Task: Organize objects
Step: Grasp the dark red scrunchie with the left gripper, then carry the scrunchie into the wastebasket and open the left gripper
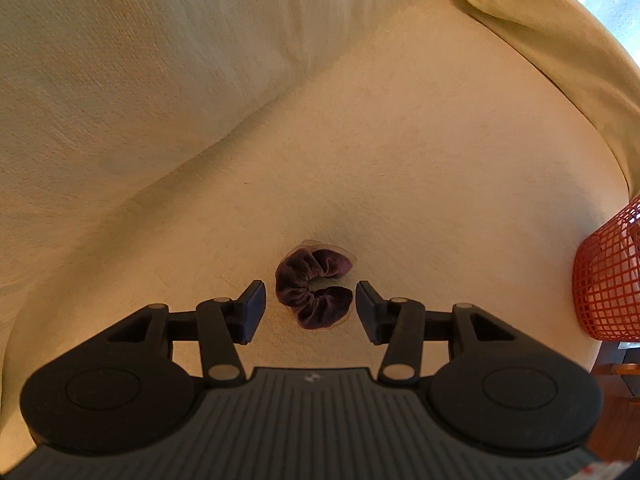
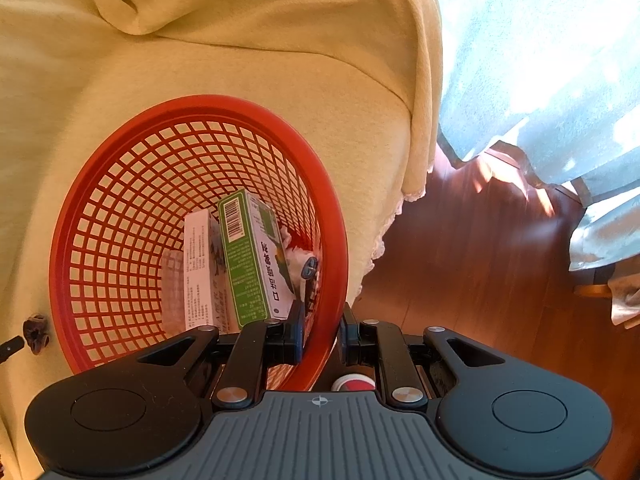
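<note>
Left gripper (image 1: 310,304), jaws wide, straddles a purple velvet scrunchie (image 1: 314,288); close squarely, while the right gripper (image 2: 320,336) apparently pinches the red basket's rim (image 2: 334,248).

The scrunchie (image 1: 314,288) is lying on the sofa cushion (image 1: 400,160) — left of the basket (image 2: 120,184), which is holding two boxes (image 2: 248,256).

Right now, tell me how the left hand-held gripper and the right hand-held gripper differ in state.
The left hand-held gripper is open, empty, its fingers either side of the dark purple velvet scrunchie on the cream fabric cover. The right hand-held gripper is shut on the rim of the red plastic mesh basket, one finger inside, one outside. Both are black, with the same build.
</note>
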